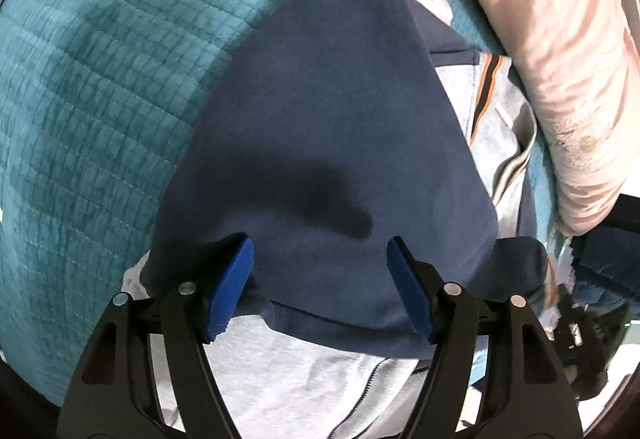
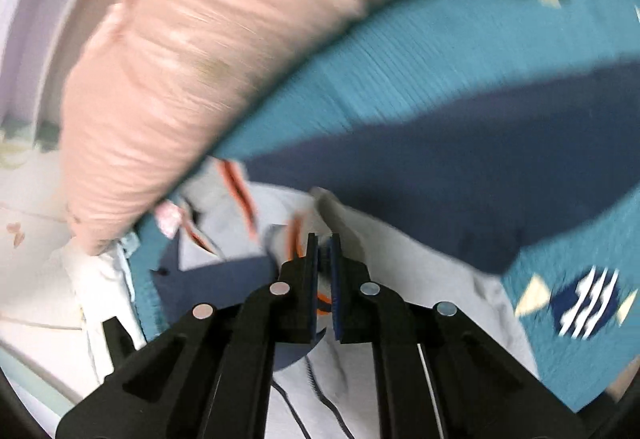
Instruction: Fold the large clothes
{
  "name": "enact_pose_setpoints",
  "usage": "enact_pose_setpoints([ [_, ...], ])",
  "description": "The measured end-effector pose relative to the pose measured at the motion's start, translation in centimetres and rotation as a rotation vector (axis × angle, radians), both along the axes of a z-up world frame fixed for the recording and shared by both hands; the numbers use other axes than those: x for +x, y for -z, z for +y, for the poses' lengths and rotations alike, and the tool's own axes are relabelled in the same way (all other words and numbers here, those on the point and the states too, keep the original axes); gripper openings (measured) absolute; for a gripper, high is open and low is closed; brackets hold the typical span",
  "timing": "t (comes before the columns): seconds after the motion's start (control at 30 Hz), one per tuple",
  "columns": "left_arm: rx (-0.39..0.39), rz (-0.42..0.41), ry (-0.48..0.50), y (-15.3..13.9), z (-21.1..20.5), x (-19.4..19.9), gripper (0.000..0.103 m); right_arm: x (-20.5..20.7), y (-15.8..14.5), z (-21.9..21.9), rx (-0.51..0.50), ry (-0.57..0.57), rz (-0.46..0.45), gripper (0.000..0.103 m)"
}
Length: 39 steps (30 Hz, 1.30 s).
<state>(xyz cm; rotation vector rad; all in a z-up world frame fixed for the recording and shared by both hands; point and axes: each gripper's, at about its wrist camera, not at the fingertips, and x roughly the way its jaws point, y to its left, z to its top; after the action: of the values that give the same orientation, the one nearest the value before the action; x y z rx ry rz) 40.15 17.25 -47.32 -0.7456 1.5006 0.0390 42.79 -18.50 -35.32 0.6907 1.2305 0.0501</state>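
Note:
A navy and light grey zip jacket (image 1: pixel 320 127) with orange and black striped trim lies on a teal quilted bedspread (image 1: pixel 92 87). Its navy part is folded over the grey front. My left gripper (image 1: pixel 320 263) is open just above the navy fabric, its blue pads on either side, holding nothing. In the right wrist view the same jacket (image 2: pixel 460 175) shows navy beyond and grey near. My right gripper (image 2: pixel 323 239) is shut on a grey edge of the jacket with orange trim. That view is motion-blurred.
A long pink pillow (image 1: pixel 552 51) lies along the right of the jacket, also in the right wrist view (image 2: pixel 208 51). The bed's edge and pale floor (image 2: pixel 36 239) show at left. A patterned patch (image 2: pixel 584 303) marks the bedspread (image 2: pixel 420 51) at right.

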Motion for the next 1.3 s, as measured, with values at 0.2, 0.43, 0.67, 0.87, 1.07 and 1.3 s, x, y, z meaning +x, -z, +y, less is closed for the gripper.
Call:
enact_pose_setpoints([
  [0.2, -0.057, -0.027, -0.055, -1.2, 1.2, -1.3, 0.070, 1.1, -4.1, -0.2, 0.008, -0.034, -0.136, 0.005],
  [0.43, -0.069, -0.040, -0.075, -0.3, 1.2, -2.8, 0.070, -0.8, 7.8, -3.8, -0.077, 0.056, 0.129, 0.005],
  [0.67, -0.029, -0.023, -0.042, -0.1, -0.2, -1.8, 0.070, -0.5, 8.5, -2.9, -0.229, 0.031, 0.207, 0.026],
  [0.87, 0.046, -0.032, 0.033, -1.5, -2.8, -0.7, 0.071, -1.1, 3.5, -4.1, -0.234, 0.086, 0.090, 0.071],
  [1.07, 0.105, -0.128, 0.131, -6.1, -7.7, -0.3, 0.083, -3.1, 1.0, -9.1, -0.210, 0.190, 0.055, 0.079],
  [1.3, 0.106, -0.164, 0.288, -8.0, -18.2, 1.4, 0.090, -5.7, -0.1, -14.8, -0.253, 0.245, 0.067, 0.081],
])
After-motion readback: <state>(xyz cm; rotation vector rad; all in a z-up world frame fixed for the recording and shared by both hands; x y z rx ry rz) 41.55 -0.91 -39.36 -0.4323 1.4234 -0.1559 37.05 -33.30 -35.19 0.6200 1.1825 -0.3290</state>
